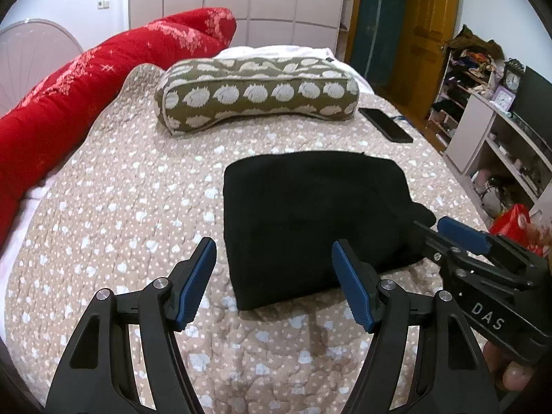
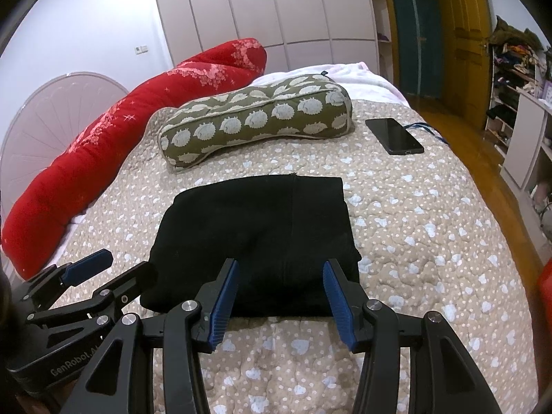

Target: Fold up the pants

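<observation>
Since the folded black pants [image 2: 255, 241] lie flat on the bed [image 2: 431, 241] just ahead, the right gripper [image 2: 280, 296] is closer than the left gripper [image 1: 274, 283], both jaws wide apart and empty.

Your left tongs [image 1: 274, 281] and right tongs [image 2: 280, 302] are black, with ribbed blue pads [image 1: 196, 284], silver screws, and white lettering.
</observation>
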A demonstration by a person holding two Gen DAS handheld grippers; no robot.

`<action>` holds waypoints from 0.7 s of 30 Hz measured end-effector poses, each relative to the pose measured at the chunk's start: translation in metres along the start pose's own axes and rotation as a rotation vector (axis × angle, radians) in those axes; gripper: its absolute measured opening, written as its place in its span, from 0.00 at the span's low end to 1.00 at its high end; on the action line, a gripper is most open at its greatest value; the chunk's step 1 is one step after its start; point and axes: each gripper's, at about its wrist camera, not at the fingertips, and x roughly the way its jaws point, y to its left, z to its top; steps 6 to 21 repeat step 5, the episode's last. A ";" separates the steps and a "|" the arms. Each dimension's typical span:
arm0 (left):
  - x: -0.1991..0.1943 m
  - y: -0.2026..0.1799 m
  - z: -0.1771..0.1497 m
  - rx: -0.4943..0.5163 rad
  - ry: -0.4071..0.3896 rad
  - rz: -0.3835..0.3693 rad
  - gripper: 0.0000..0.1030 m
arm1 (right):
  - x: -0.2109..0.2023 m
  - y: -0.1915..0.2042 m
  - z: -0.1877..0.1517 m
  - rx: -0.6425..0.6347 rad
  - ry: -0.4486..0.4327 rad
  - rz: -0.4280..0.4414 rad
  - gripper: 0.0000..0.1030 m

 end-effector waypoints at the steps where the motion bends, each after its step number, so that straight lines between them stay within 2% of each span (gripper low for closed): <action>1: -0.002 0.000 0.000 0.007 -0.010 0.000 0.68 | 0.000 0.000 0.000 -0.001 0.002 0.001 0.48; 21: -0.003 0.005 -0.001 0.013 -0.011 -0.006 0.68 | 0.001 -0.002 -0.003 0.005 0.003 -0.005 0.48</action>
